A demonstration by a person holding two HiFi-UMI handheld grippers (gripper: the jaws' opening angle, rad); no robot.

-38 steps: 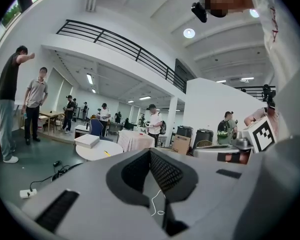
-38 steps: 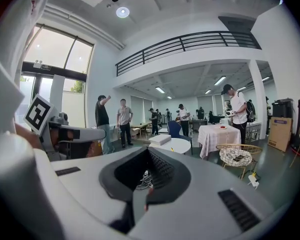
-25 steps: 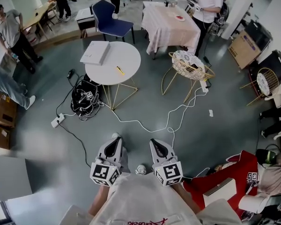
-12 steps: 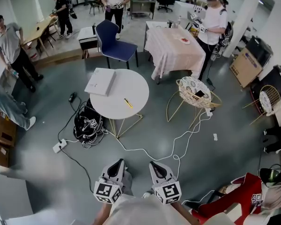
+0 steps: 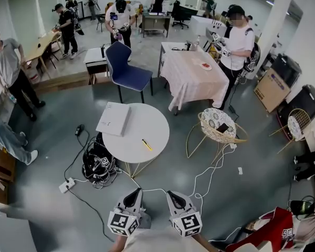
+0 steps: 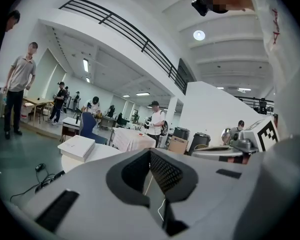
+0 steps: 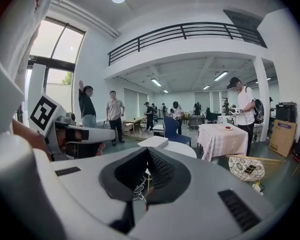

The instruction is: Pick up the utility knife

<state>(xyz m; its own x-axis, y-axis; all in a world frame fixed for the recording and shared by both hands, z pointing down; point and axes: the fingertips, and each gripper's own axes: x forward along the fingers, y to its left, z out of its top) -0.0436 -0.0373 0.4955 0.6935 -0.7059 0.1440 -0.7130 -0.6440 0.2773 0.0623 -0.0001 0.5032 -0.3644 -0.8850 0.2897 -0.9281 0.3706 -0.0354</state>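
You hold your left tongs point(image 5: 133, 193) and your right tongs point(image 5: 174, 195) at 6 o'clock in the head view, close to your body and side by side. Both pairs of jaws stand together, and nothing is between them. Just ahead, a thin white cable point(image 5: 215, 161) winds over the grey floor. At 10 o'clock a black tangle of cables point(image 5: 97, 164) lies at the foot of the desk. The round white desk on thin gold legs point(image 5: 152, 124) stands at 12 o'clock, well apart from you. The slim yellow utility knife point(image 5: 147, 144) lies flat on its top, in the 5 o'clock part, near the edge that faces you. A flat white box point(image 5: 113, 118) lies at the 10 o'clock side, apart from the knife.

I judge that the step in hand is the approach. Walk closer first, and mind the cable under your feet. Open one pair of tongs before you reach the desk. Turn its jaws across the thin body of the knife and come down from above, because the knife lies low.
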